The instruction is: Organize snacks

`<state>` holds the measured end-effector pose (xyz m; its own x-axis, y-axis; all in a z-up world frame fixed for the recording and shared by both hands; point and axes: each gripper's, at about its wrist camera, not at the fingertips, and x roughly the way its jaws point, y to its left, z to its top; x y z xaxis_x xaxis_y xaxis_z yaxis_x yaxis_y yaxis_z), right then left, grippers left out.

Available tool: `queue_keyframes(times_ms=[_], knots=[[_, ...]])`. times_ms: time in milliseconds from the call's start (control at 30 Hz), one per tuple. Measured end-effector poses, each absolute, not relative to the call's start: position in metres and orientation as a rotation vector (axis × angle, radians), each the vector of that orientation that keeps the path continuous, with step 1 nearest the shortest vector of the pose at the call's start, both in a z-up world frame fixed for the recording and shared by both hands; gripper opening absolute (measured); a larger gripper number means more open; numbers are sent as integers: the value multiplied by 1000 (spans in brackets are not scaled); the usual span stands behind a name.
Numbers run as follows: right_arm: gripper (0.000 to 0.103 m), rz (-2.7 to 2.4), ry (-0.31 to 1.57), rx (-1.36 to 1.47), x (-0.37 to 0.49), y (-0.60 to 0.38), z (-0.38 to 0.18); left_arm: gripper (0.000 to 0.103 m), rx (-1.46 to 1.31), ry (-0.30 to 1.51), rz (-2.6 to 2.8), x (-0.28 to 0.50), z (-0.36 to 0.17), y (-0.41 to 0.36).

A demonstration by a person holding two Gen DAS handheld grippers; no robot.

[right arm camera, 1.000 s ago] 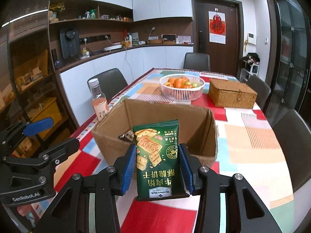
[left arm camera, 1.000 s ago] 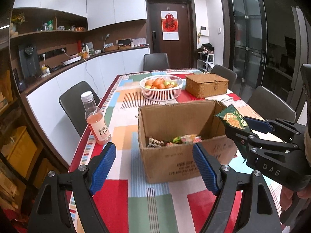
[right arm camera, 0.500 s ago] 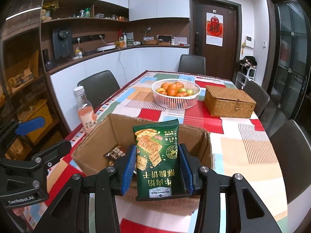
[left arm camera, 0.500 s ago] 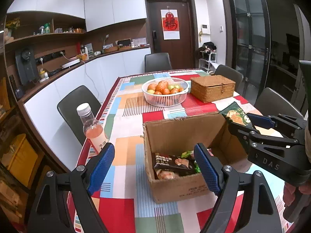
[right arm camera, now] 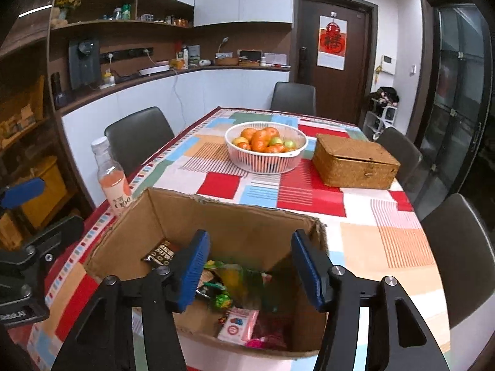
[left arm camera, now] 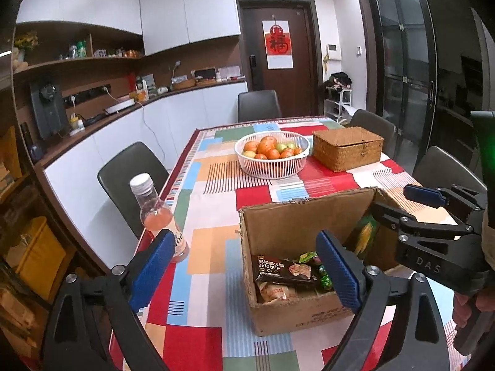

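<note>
Left wrist view: the left gripper (left arm camera: 244, 266) stands wide and empty above the table's (left arm camera: 216, 204) near edge, clear of the cardboard box (left arm camera: 297, 222), presumably to leave the opening free. The right gripper (left arm camera: 399, 204) reaches over the box's right wall, where a green packet (left arm camera: 365, 235) shows blurred inside. A bottle (left arm camera: 156, 216) stands at the left edge. Right wrist view: the right gripper (right arm camera: 250, 266) is spread wide, holding nothing, above the box (right arm camera: 216, 216); the green packet (right arm camera: 244, 281) lies blurred among snacks. Fruit basket (right arm camera: 266, 145) and wicker box (right arm camera: 352, 160) sit well beyond, obstructing nothing.

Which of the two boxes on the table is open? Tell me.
The cardboard box at the near end is open, with snack packets showing inside. The woven box further back, beside the fruit basket, has its lid closed.
</note>
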<state>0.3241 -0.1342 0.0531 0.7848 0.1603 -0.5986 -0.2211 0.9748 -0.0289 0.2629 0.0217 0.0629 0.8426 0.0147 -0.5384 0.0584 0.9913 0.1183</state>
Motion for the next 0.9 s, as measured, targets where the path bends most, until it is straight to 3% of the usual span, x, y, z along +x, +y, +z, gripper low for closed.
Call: queue_keyframes(times_ms=[467, 700, 900], knots=[[70, 175, 526, -101, 228, -153, 78, 102, 147, 454, -24, 185, 80, 5], [84, 130, 495, -101, 180, -165, 79, 103, 123, 450, -19, 142, 79, 4], [86, 122, 484, -55, 145, -175, 81, 103, 121, 453, -24, 113, 77, -1]])
